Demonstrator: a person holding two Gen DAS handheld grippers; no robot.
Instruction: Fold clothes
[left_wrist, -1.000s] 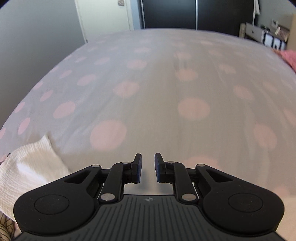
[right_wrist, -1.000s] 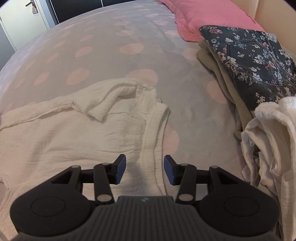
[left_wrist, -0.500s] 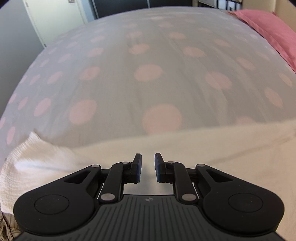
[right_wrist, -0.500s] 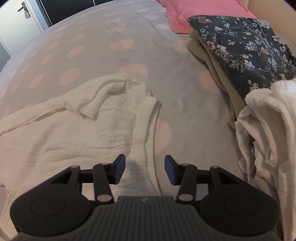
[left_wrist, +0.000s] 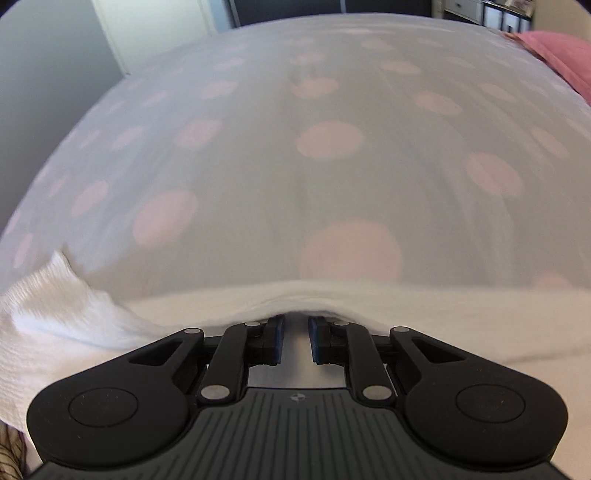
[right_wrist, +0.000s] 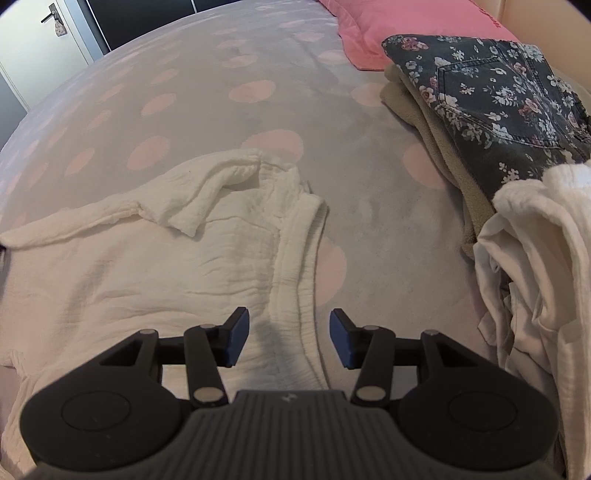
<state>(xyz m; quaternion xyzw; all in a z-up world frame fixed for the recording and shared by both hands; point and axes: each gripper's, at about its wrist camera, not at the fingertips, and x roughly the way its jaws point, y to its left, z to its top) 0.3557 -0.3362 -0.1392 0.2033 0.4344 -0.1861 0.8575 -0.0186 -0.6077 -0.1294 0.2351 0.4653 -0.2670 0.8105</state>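
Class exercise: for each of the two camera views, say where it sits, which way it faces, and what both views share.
Left wrist: sits on the left tongs, low at the white garment's edge, facing across the dotted bedspread.
Right wrist: sits on the right tongs, above the garment's ribbed hem, facing the floral jeans.
Shared: garment, bedspread, pink pillow.

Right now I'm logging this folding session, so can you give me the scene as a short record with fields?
surface: bed cover, grey with pink dots
garment being folded: white top, spread flat, one sleeve folded over
left claw: narrow gap, at the top's edge, fabric bunched at its tips
right claw: open, above the ribbed hem, holding nothing
beside it: floral jeans on a beige garment; crumpled white clothes
far end: pink pillow
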